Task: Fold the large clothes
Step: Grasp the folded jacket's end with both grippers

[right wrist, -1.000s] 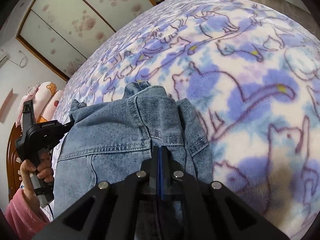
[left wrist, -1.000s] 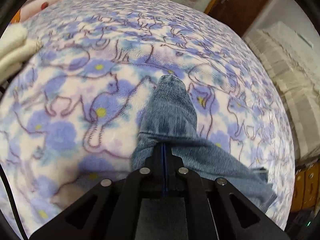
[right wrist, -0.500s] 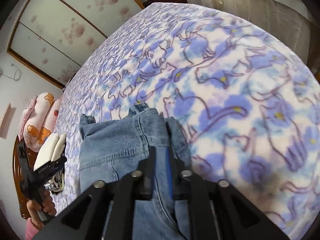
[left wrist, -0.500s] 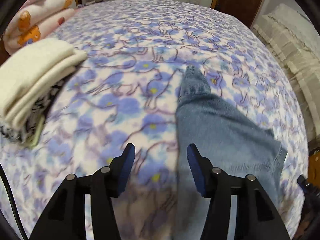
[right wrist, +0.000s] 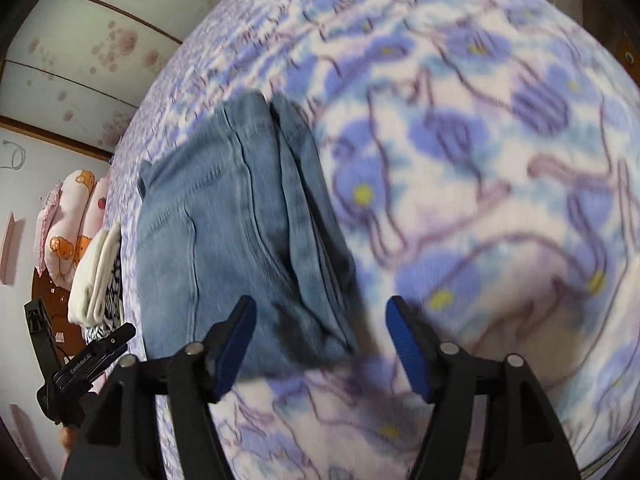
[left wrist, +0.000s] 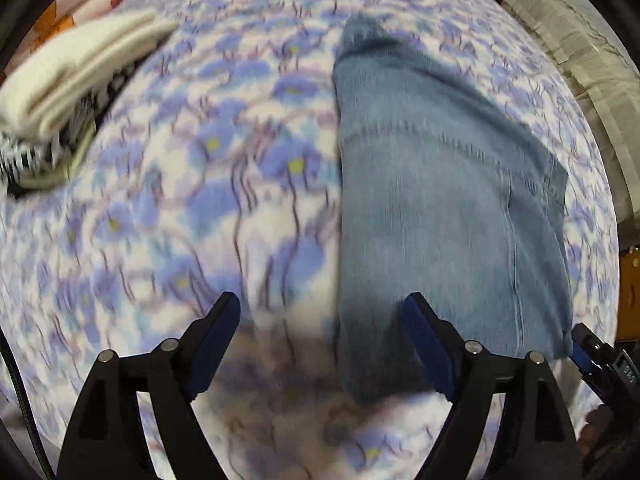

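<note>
Motion blur smears both views, so the fleece blanket (left wrist: pixel 224 200) shows its purple cat-and-flower print only softly. The folded jeans (left wrist: pixel 448 208), faded blue denim with visible seams, lie flat on it at centre right, the near edge cut off behind the left gripper (left wrist: pixel 322 344). Both it and the right gripper (right wrist: pixel 320 336) stand wide open, holding nothing. Cream folded cloth (left wrist: pixel 76 68) sits upper left.
</note>
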Demonstrator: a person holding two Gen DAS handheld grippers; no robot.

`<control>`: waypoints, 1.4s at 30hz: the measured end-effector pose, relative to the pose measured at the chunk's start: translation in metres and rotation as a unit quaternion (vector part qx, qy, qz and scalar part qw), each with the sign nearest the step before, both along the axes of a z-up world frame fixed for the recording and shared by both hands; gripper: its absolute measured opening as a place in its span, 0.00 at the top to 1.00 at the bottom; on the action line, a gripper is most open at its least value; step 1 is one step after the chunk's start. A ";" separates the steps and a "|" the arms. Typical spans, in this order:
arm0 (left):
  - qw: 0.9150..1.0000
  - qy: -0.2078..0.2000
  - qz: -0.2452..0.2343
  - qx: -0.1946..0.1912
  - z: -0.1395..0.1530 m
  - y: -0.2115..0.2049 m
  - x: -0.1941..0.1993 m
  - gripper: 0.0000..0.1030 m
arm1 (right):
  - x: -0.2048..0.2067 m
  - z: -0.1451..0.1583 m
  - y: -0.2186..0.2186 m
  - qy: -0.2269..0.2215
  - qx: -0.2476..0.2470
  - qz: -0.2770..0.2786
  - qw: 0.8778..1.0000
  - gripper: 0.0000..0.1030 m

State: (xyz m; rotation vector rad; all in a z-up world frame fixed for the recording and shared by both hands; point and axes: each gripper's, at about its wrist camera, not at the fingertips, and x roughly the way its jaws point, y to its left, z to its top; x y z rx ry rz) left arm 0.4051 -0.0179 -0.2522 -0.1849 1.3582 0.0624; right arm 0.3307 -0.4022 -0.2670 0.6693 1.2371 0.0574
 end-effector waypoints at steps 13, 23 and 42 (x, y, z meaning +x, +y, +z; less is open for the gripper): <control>0.993 0.064 -0.026 -0.092 -0.030 -0.005 -0.017 0.03 | 0.020 -0.019 0.006 -0.004 0.048 0.054 0.997 0.16; 0.985 0.076 -0.017 -0.152 -0.049 0.004 0.004 0.03 | 0.053 -0.043 -0.001 0.011 0.134 0.084 0.987 0.02; 0.975 0.085 -0.044 -0.202 -0.076 -0.028 0.050 0.01 | 0.080 -0.053 0.006 0.034 0.156 0.093 0.983 0.00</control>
